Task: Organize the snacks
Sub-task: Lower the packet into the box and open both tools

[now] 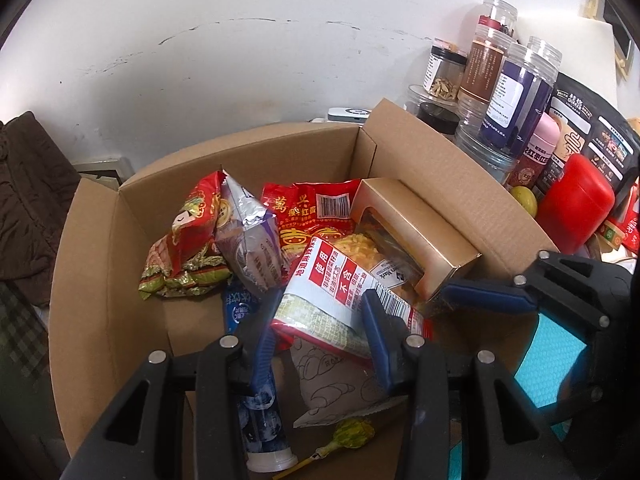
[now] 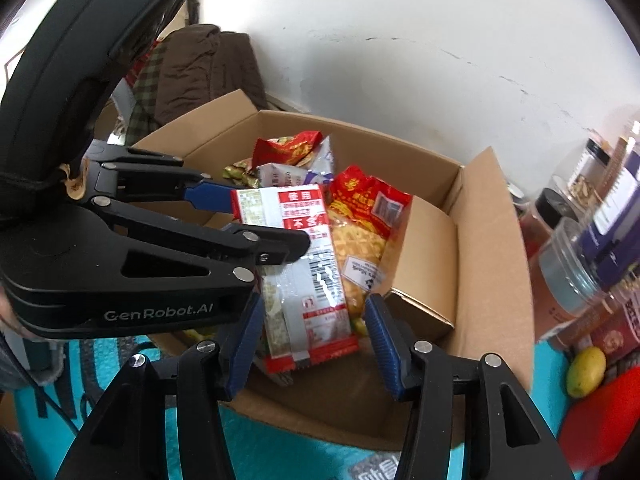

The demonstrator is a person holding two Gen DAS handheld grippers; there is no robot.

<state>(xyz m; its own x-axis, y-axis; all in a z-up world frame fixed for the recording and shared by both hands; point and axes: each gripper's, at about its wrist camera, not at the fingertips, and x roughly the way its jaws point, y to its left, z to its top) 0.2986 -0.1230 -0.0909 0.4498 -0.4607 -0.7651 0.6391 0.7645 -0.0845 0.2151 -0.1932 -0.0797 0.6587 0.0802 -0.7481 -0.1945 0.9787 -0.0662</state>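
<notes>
The open brown cardboard box (image 1: 100, 280) holds a red-and-gold foil snack bag (image 1: 188, 236), a silver-purple pouch (image 1: 252, 240), a red printed packet (image 1: 308, 216) and a gold carton (image 1: 416, 232). The left gripper (image 1: 320, 328) has its jaws clenched on a long red-and-white noodle packet (image 1: 340, 292) above the box, long axis running from near edge toward the back. The right gripper (image 2: 308, 344) hangs released around its near end.
</notes>
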